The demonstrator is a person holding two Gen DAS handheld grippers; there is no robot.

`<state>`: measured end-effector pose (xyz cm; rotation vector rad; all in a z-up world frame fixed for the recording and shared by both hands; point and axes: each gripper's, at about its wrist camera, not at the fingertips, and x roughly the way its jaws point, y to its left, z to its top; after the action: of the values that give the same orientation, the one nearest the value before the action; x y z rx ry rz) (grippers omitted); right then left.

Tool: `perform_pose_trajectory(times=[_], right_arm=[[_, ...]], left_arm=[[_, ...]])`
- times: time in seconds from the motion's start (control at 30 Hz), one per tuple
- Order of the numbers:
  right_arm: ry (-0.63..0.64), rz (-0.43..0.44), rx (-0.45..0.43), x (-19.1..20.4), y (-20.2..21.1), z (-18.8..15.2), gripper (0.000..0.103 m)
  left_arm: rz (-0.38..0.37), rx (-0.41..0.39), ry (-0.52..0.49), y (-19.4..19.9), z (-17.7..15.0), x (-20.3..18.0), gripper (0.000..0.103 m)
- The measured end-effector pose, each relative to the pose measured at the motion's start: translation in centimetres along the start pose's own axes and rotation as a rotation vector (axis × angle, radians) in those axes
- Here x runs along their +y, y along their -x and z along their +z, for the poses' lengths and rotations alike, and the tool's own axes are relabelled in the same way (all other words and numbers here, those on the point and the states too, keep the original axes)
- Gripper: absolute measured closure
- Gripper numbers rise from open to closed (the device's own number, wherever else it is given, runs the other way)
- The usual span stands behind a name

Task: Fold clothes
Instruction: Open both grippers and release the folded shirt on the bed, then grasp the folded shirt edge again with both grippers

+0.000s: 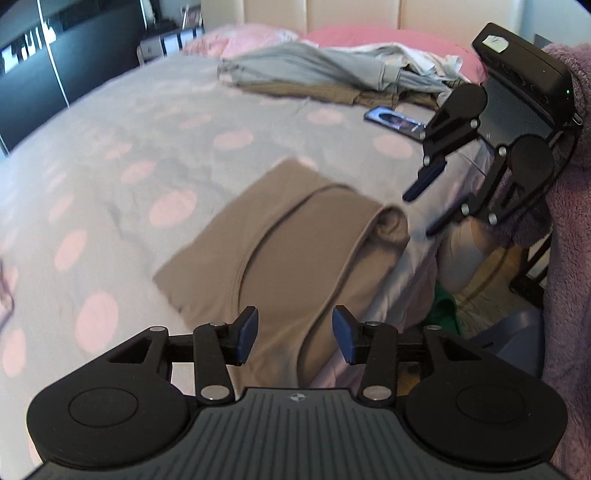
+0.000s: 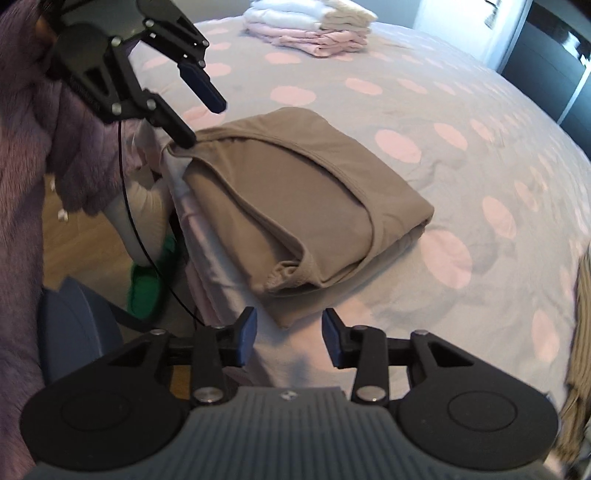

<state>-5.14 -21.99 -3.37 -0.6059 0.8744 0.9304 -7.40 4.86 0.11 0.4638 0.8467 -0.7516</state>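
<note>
- I took the folded tan garment (image 1: 295, 243) as the landmark; it lay flat on the grey bedspread with pink dots (image 1: 155, 147), close to the bed edge, with its rounded hem seam facing up.
- I read the left gripper (image 1: 294, 334) as hovering just short of the garment's near end, its 2 blue-padded fingers (image 1: 246, 332) spread apart and holding nothing.
- In the right wrist view, the left gripper (image 2: 201, 114) sat over the garment's far corner by the bed edge; 1 finger tip appeared to meet the cloth there, though I could not tell whether it touched.
- I read the right gripper (image 2: 289, 334) as poised just short of the garment's (image 2: 295, 199) near corner, fingers (image 2: 246, 332) spread wide, nothing between them.
- In the left wrist view, the right gripper (image 1: 428, 206) hung beyond the garment's rolled end, over the bed edge.
- A stack of folded laundry (image 2: 314, 33) lay well beyond the garment, at the far side of the bed.
- A heap of unfolded clothes (image 1: 332, 77) lay well beyond the garment near the pink pillow (image 1: 369, 37), with a phone (image 1: 395, 123) between heap and garment.
</note>
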Motion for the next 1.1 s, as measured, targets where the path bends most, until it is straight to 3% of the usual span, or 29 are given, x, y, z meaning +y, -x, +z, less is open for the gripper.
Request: perform_pose_trajectory(times=[0.43,0.57,0.73,0.87,0.97,1.07,1.1], right_arm=[[-0.169,0.016,0.028,0.6,-1.9,0.0,0.059],[-0.291,0.039,0.016,-0.2,-2.1,0.2,0.059],[-0.451,0.069,0.000,-1.3,-2.4,0.4,0.059],[-0.526,0.069,-0.001,-1.8,-2.8,0.2,0.061],[-0.545,0.053,-0.019,-1.8,-2.5,0.2,0.071],[-0.544,0.025,-0.037,-1.8,-2.1,0.1,0.096],[-0.533,0.015,-0.038,-1.7,-1.9,0.2,0.097]], left_arm=[[-0.028,0.012,-0.103,-4.4,1.7,-2.9,0.061],[-0.010,0.014,-0.093,-5.9,2.3,-2.9,0.075],[0.000,0.038,-0.103,-8.0,2.9,-3.0,0.081],[-0.022,0.053,-0.127,-8.7,3.1,-3.3,0.097],[-0.038,0.051,-0.129,-8.3,3.3,-3.4,0.103],[-0.043,0.058,-0.135,-8.0,3.2,-3.6,0.103],[-0.037,0.061,-0.140,-8.0,3.2,-3.7,0.103]])
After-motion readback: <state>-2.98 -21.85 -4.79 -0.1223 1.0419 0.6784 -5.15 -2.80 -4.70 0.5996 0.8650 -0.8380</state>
